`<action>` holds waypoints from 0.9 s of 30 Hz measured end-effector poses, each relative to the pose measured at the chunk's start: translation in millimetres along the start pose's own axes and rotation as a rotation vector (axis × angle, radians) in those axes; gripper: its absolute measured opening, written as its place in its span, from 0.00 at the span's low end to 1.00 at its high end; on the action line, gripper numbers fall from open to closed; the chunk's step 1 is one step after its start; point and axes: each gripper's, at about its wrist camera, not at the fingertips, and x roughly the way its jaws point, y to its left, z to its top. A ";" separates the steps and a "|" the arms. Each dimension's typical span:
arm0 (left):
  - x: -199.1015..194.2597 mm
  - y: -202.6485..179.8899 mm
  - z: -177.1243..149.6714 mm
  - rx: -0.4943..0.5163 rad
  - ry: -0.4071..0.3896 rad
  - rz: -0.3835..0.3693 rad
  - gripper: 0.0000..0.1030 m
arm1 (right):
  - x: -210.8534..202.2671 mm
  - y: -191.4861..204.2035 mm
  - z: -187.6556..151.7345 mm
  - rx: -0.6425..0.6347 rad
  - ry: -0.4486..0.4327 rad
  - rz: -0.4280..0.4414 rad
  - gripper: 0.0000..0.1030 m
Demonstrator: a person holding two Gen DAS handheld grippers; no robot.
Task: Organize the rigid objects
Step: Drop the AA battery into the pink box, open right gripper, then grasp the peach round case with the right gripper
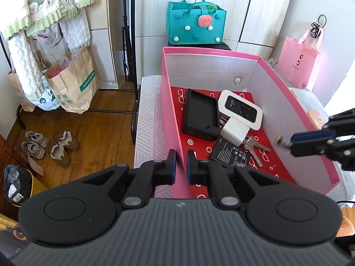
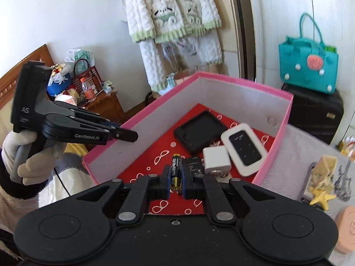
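A pink box [image 1: 221, 54] with a red patterned floor stands on a bed. In it lie a black tray [image 1: 200, 115], a white wifi router [image 1: 240, 108], a white charger cube [image 1: 234, 130], keys [image 1: 255, 148] and a flat black battery pack [image 1: 230, 155]. My left gripper [image 1: 181, 155] is shut on the box's near left wall, whose rim runs between the fingers. My right gripper [image 2: 176, 169] is shut on a black and gold AA battery [image 2: 176, 161] and hangs over the near part of the box. From the left wrist view, it comes in over the right wall.
A teal felt bag [image 1: 195, 22] sits on a black suitcase [image 2: 315, 115] behind the box. A pink bag [image 1: 297, 62] hangs at the right. A yellow star [image 2: 321, 199] and a peach round thing [image 2: 348, 228] lie on the bed. Paper bags [image 1: 73, 82] and shoes [image 1: 51, 144] stand on the floor.
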 end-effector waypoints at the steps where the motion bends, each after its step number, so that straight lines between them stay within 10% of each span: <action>1: -0.1 0.2 -0.4 -0.001 -0.001 -0.001 0.08 | -0.9 -1.9 -1.0 0.007 -0.001 -0.002 0.11; 14: -0.8 2.5 -1.1 -0.029 -0.008 -0.002 0.08 | -88.3 -46.2 -20.5 0.131 -0.206 -0.140 0.15; 27: 1.7 -4.5 4.6 -0.014 -0.004 0.029 0.08 | -105.7 -133.5 -76.2 0.305 -0.116 -0.413 0.26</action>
